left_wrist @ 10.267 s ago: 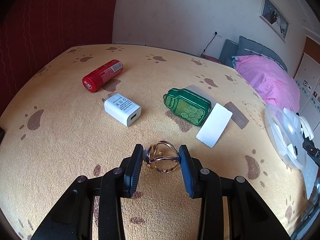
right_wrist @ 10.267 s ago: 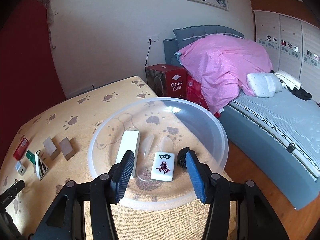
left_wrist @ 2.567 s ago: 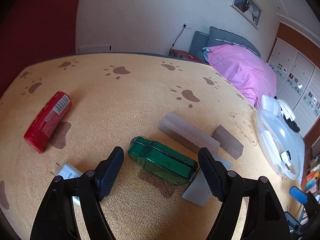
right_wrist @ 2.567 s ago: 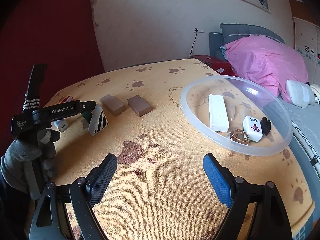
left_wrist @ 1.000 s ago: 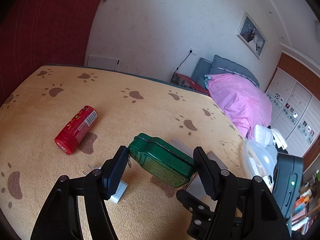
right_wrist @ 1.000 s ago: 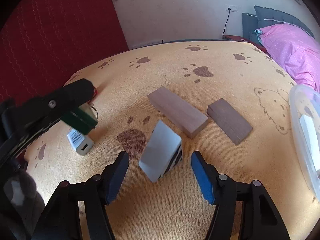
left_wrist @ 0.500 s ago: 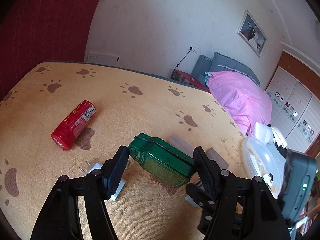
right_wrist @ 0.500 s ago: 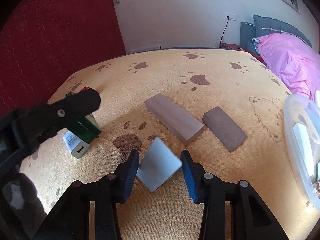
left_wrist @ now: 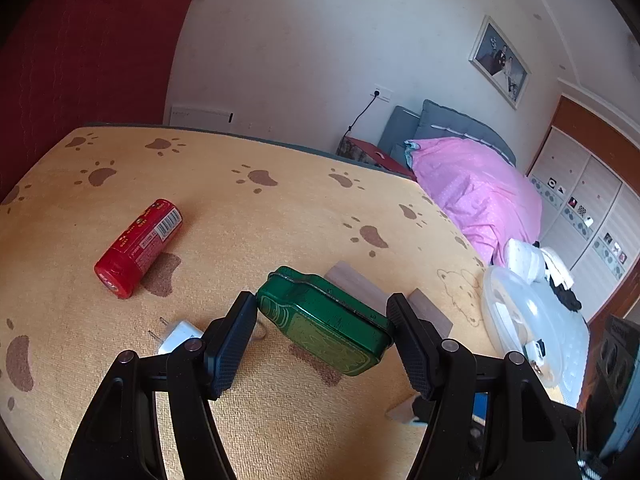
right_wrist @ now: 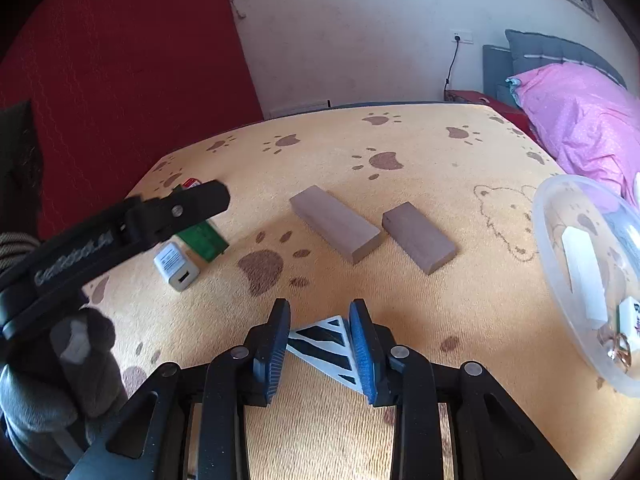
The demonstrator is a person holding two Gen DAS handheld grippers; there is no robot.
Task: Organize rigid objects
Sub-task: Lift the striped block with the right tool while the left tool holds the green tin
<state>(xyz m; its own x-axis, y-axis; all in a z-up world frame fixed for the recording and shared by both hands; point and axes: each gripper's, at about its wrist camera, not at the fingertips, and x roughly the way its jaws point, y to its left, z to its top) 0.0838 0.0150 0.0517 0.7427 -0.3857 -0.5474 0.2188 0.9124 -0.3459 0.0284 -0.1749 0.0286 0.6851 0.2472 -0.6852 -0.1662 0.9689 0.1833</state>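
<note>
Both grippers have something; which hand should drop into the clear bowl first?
Right, probably. The right gripper, jaws closing on the striped block, has the bowl close on its right. The left gripper holds the green tin farther from the bowl, beyond the wooden blocks.

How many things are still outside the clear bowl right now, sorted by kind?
Wooden blocks: 2, the longer block and the shorter block
Green tin: 1, held in the left jaws
Striped block: 1, between the closing right jaws
Red can: 1
White charger: 1
Total: 6
</note>
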